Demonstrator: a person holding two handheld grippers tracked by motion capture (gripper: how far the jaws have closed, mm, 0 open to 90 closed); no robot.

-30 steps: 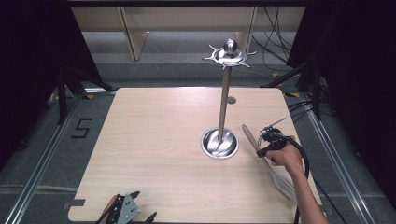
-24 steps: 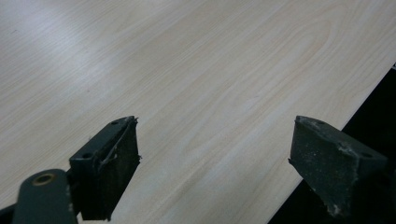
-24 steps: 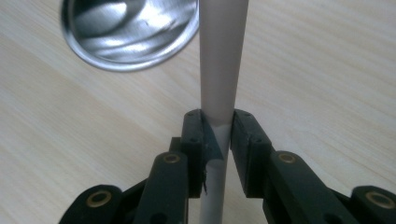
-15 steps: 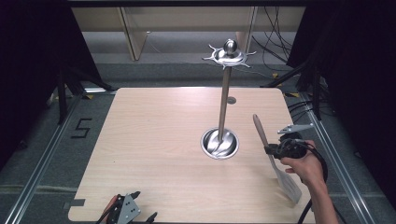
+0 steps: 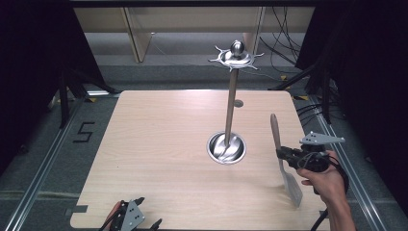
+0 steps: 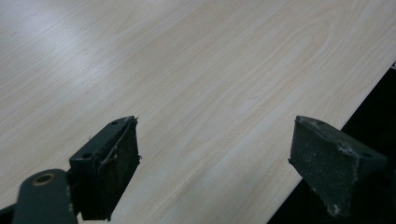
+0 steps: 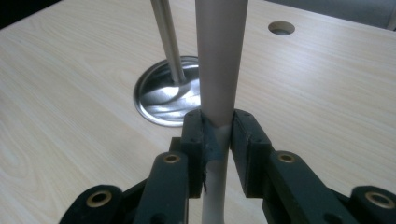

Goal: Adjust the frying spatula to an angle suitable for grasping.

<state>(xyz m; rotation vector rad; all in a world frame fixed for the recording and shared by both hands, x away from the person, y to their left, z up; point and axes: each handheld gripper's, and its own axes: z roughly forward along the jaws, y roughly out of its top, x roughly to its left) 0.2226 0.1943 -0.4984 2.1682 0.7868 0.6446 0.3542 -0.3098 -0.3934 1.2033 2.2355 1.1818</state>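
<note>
The spatula (image 5: pixel 284 161) hangs over the table's (image 5: pixel 159 144) right side, its handle pinched in the right tool (image 5: pixel 285 155) beside the metal stand (image 5: pixel 228 120) (round base, hooked top), while the left tool (image 6: pixel 215 158) sits spread at the near edge.

We see the stand (image 5: pixel 230 120) upright right of centre on the surface (image 5: pixel 159 144). The spatula (image 5: pixel 284 161) is to its right, blade nearest us, apparently lifted clear. The right gripper (image 5: pixel 281 154) holds its handle; the left gripper (image 5: pixel 139 222) sits at the near edge.
</note>
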